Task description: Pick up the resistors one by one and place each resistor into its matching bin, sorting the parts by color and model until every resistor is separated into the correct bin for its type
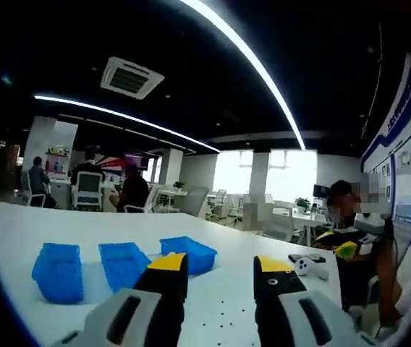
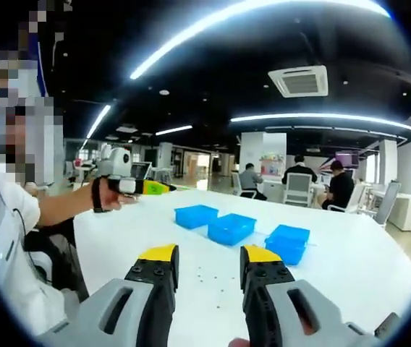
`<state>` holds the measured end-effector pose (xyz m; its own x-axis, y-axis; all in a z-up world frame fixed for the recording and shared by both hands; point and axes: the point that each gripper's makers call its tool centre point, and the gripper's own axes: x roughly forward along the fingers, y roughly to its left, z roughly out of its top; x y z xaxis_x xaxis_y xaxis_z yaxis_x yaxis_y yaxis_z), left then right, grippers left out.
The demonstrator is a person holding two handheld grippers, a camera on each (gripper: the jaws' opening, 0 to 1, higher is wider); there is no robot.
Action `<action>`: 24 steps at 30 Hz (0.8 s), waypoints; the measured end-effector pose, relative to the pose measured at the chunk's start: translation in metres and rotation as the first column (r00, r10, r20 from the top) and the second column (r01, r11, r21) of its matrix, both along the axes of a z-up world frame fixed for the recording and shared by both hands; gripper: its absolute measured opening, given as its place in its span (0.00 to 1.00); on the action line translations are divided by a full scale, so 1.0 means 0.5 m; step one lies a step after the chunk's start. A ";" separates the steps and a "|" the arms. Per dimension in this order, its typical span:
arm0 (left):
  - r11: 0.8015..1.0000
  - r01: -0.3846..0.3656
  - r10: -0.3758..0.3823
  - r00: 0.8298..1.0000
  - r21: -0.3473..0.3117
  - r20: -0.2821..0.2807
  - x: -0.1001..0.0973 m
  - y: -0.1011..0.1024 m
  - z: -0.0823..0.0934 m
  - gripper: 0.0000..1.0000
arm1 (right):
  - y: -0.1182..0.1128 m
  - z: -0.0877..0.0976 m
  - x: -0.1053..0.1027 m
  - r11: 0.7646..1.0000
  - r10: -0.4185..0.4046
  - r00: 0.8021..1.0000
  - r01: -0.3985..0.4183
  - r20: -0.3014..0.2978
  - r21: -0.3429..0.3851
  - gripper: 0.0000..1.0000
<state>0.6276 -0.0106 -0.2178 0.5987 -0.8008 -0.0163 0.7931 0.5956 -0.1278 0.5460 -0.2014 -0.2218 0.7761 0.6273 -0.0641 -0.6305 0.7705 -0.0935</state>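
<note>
Three blue bins stand in a row on the white table: the left bin (image 1: 58,271), middle bin (image 1: 122,264) and right bin (image 1: 191,253) in the left gripper view. In the right gripper view they are the near-left bin (image 2: 196,215), middle bin (image 2: 231,228) and right bin (image 2: 289,242). Tiny dark specks, the resistors (image 2: 207,278), lie scattered on the table in front of the bins, too small to tell apart; the resistors (image 1: 227,318) also dot the surface between the left jaws. My left gripper (image 1: 220,264) is open and holds nothing, well above the table. My right gripper (image 2: 210,254) is likewise open and holds nothing.
At the left of the right gripper view, a person's hand holds another yellow-tipped gripper (image 2: 129,186) above the table edge. A seated person (image 1: 350,217) and a small white device (image 1: 308,266) are at the table's right end. Office chairs and several people sit behind.
</note>
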 end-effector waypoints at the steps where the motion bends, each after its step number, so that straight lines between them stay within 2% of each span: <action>1: 1.000 -0.006 0.006 1.000 0.022 0.014 -0.010 0.014 -0.012 0.38 | -0.001 0.000 0.000 1.000 0.002 1.000 -0.002 -0.001 0.002 0.37; 3: 0.999 -0.019 0.018 1.000 0.043 0.023 -0.021 0.032 -0.025 0.38 | -0.001 0.001 0.000 1.000 0.006 1.000 -0.006 0.000 0.007 0.38; 5: 0.999 -0.020 0.020 1.000 0.038 0.015 -0.029 0.045 -0.029 0.38 | 0.000 0.000 -0.001 1.000 0.008 1.000 -0.008 -0.001 0.005 0.38; 8: 0.999 -0.021 0.021 1.000 0.030 0.006 -0.038 0.058 -0.032 0.38 | 0.001 -0.003 -0.001 1.000 0.009 1.000 -0.009 -0.006 0.002 0.38; 10: 0.999 -0.017 0.017 1.000 0.050 0.005 -0.041 0.062 -0.035 0.37 | 0.000 -0.003 -0.001 1.000 0.006 1.000 -0.006 -0.008 0.003 0.38; 13: 0.993 0.013 -0.013 1.000 0.120 -0.001 -0.048 0.060 -0.047 0.35 | -0.002 -0.001 -0.002 1.000 0.003 1.000 -0.003 -0.006 0.004 0.37; 16: 0.979 0.060 -0.052 0.998 0.195 -0.046 -0.052 0.048 -0.067 0.34 | -0.002 -0.003 -0.001 1.000 0.001 1.000 -0.001 -0.009 0.001 0.37; 18: 0.958 0.101 -0.088 0.994 0.267 -0.060 -0.053 0.034 -0.081 0.34 | -0.001 -0.004 -0.001 1.000 0.003 1.000 -0.003 -0.010 -0.002 0.37; 20: 0.920 0.158 -0.135 0.987 0.360 -0.086 -0.054 0.018 -0.105 0.34 | 0.000 -0.004 -0.002 1.000 0.005 1.000 -0.005 -0.010 -0.003 0.37; 24: 0.848 0.248 -0.198 0.968 0.469 -0.154 -0.052 -0.008 -0.145 0.34 | -0.001 -0.002 -0.003 1.000 0.006 1.000 -0.006 -0.010 -0.001 0.37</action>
